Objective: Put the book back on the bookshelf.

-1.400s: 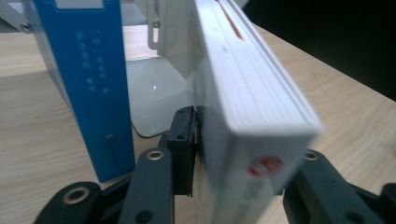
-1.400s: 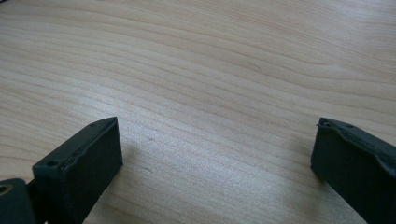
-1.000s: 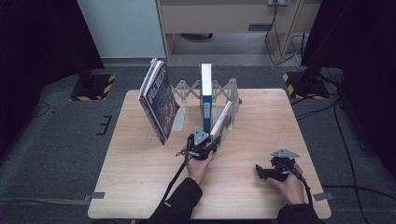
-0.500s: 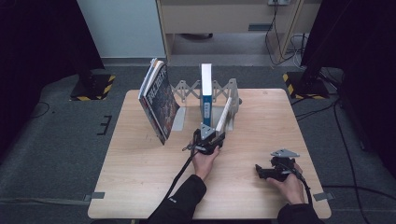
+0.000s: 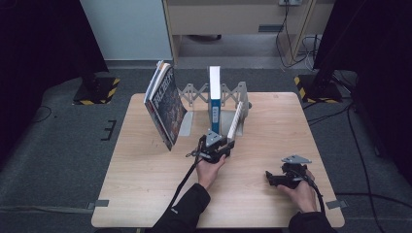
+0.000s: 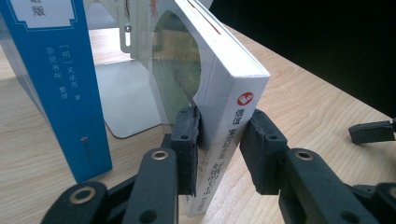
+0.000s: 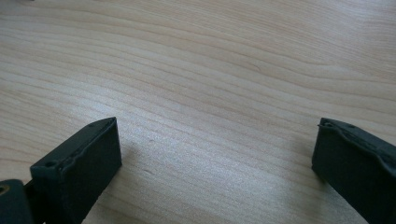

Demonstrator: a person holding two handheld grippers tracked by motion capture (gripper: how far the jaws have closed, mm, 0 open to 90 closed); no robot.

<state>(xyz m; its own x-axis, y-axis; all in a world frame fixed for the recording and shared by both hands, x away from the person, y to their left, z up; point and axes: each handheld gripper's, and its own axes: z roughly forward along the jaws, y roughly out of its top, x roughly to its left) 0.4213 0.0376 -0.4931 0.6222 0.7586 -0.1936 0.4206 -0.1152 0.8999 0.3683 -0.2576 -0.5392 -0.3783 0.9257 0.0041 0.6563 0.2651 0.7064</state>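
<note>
Blue book (image 6: 60,88) crowding leaning white book (image 6: 219,107) on one side (narrow gap), bare table (image 5: 272,145) beyond the other

Pale wood grain runs across the tabletop (image 5: 145,194), light tan with fine darker streaks. The white book (image 6: 224,93) shows a white spine with dark lettering and a small red roundel, thin red lines along its top edge. Beside it, the blue book (image 6: 70,84) is bright blue with pale lettering and a white label panel. The book rack (image 5: 194,92) is light grey metal. Toward the tabletop's left edge, the magazine (image 5: 165,107) wears a dark, busy cover. Both the left gripper (image 6: 219,144) and right gripper (image 7: 215,154) are matt black.
</note>
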